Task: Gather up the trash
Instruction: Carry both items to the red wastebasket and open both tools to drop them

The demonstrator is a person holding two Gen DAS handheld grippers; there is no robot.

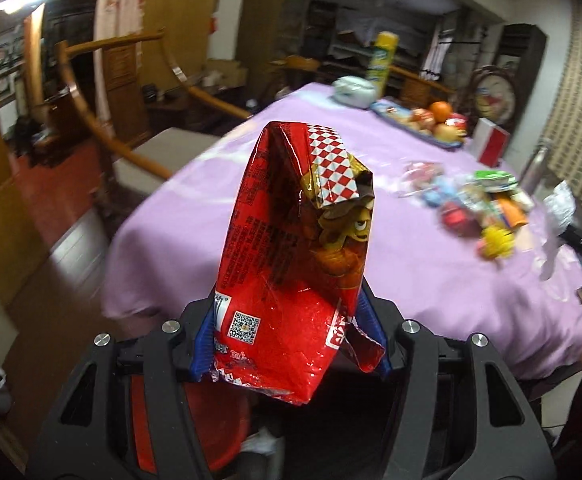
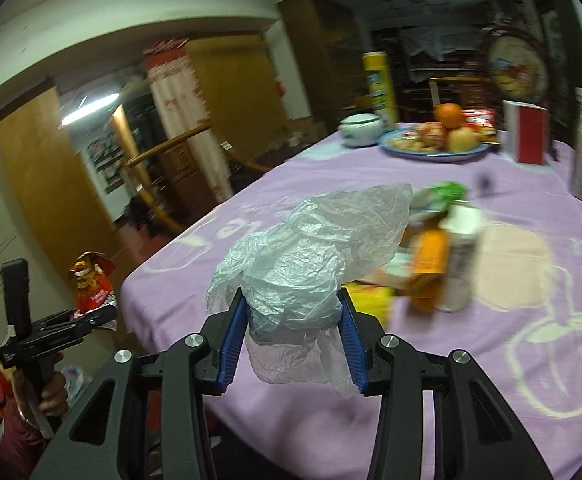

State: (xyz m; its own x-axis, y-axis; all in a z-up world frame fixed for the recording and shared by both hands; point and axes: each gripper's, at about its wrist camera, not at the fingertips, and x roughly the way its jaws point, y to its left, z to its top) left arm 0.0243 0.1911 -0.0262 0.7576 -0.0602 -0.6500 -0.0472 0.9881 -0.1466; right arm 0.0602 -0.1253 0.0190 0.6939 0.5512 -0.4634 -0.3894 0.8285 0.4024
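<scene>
Clamped between the blue pads of the left gripper (image 1: 291, 344), a crumpled red foil snack bag (image 1: 295, 248) stands upright off the near-left edge of the purple-clothed table (image 1: 219, 208). Right gripper (image 2: 291, 344) pinches a crinkled translucent plastic bag (image 2: 303, 256) over the table's near side. Blurred mixed wrappers (image 2: 439, 256), perhaps cartons, lie just beyond; blue fruit plate (image 2: 435, 152) far.

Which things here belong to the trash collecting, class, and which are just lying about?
Belongs to the job:
- red snack bag in the left tongs
- crumpled plastic bag in the right tongs
- wrapper pile

Just lying about:
- fruit plate
- yellow can
- red box
</scene>
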